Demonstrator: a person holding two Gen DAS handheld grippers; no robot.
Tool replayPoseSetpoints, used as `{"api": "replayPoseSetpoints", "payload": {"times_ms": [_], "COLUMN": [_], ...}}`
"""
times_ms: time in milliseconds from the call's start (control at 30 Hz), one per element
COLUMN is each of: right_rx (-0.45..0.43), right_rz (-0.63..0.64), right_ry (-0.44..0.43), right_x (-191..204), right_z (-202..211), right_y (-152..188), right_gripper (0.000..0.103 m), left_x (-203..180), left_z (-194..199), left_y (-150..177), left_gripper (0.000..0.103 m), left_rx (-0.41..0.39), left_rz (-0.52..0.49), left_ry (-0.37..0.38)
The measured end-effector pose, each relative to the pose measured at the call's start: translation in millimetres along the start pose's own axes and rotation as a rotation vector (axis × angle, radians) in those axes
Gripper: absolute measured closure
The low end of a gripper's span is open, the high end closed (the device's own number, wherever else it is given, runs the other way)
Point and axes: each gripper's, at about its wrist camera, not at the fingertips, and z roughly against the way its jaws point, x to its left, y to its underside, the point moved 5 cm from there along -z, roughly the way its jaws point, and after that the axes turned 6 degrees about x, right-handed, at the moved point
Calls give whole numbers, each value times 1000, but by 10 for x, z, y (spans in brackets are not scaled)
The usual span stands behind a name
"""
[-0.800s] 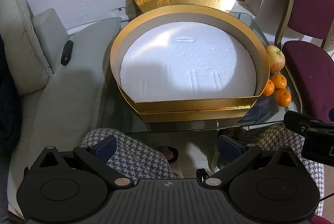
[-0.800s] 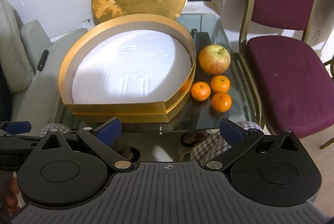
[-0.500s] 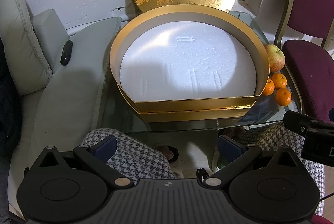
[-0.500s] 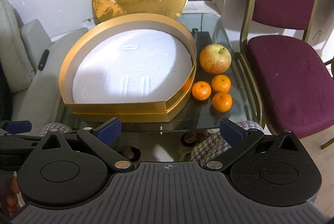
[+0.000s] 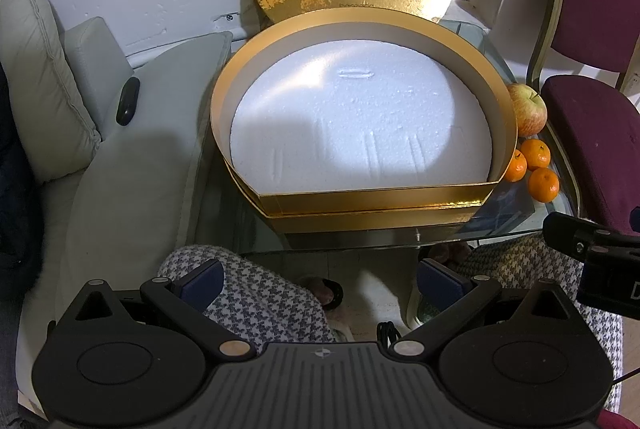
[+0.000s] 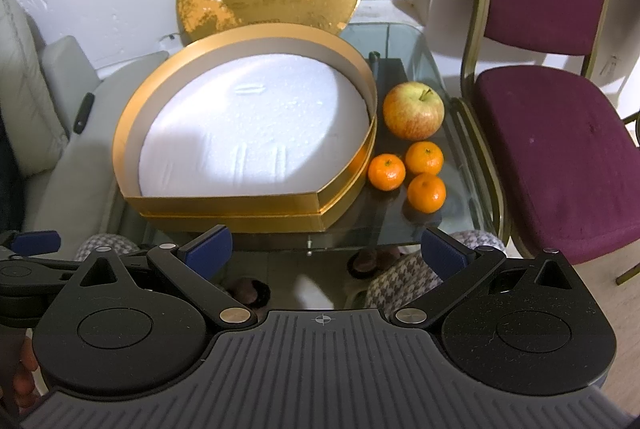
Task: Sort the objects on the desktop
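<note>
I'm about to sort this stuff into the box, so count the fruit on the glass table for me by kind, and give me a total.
Apple: 1
Tangerines: 3
Total: 4 pieces of fruit, all on the glass table to the right of the gold box, none inside it yet.

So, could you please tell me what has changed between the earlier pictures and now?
Almost nothing: the right gripper has crept slightly toward the gold box. Nothing was taken or released. Both grippers' jaws stay open and empty; the apple and three tangerines stay put.
</note>
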Motion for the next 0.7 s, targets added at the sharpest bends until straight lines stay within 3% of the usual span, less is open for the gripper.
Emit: {"api": "replayPoseSetpoints", "payload": {"times_ms": [700], "right_rx": [15], "right_rz": [11], "right_ry": [1], "right_x": [40], "right_z": [-25], "right_y": [16], "right_gripper": [0], "left_x": [111], "left_z": [-4], "left_y": [36], "left_gripper": [1], "left_rx": [7], "left_rz": [30], "left_ry": [-13]}}
